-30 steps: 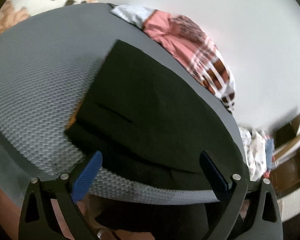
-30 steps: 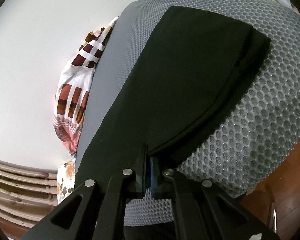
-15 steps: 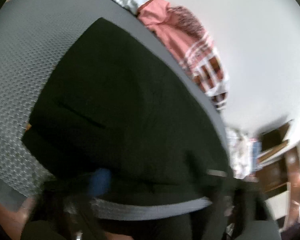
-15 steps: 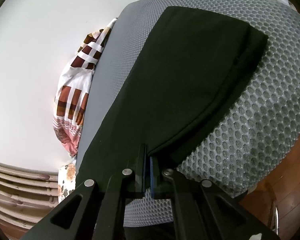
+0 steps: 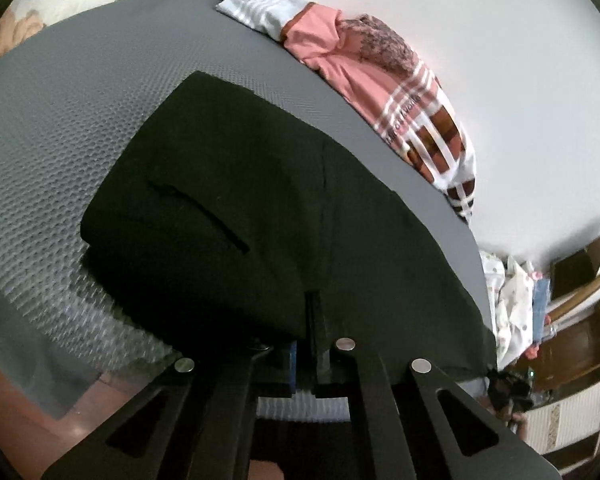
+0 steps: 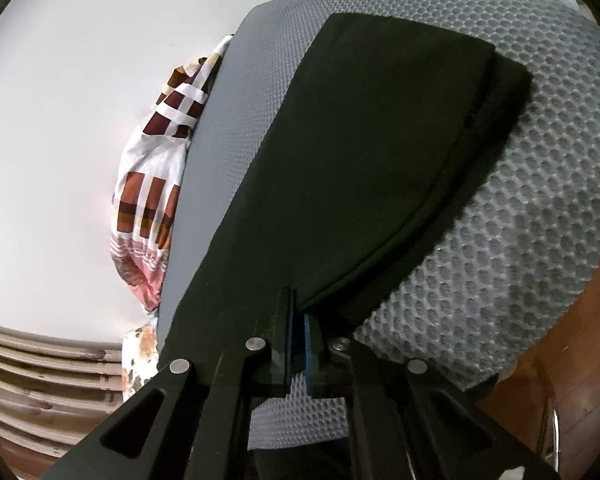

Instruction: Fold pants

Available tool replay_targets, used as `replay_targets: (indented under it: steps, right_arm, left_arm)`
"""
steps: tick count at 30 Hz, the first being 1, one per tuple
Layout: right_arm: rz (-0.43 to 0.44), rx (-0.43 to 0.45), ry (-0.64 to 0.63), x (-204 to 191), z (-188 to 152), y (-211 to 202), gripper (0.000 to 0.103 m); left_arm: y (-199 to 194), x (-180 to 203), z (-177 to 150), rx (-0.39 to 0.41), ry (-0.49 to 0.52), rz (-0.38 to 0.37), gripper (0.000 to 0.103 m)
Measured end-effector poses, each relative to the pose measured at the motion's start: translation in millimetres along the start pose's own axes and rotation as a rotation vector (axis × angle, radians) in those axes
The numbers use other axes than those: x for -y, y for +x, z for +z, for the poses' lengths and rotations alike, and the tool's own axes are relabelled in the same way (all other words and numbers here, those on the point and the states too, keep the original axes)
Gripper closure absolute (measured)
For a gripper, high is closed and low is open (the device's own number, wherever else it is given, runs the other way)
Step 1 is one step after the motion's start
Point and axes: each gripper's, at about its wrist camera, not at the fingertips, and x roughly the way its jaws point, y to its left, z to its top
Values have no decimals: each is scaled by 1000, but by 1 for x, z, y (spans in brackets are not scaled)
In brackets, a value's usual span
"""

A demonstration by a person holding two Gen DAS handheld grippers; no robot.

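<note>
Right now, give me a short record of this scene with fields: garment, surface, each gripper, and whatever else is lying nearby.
garment: black pants, lying partly folded, one layer over another
surface: grey mesh pad
left gripper: jaws shut on the near edge of the pants
right gripper: jaws shut on the near edge of the pants
nearby: pink and brown striped cloth at the pad's far edge
task status: further fold not yet made
</note>
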Motion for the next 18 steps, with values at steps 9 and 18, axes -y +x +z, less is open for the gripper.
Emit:
replay_targets:
  steps: [9,18]
  right_arm:
    - [0,1,-1,3,1,-4,99]
    - [39,-3,23,11,3,-6,98]
  left_arm:
    - [4,-13,-15,-39,55,51,99]
    - [6,-12,-11,-28,85,67,96]
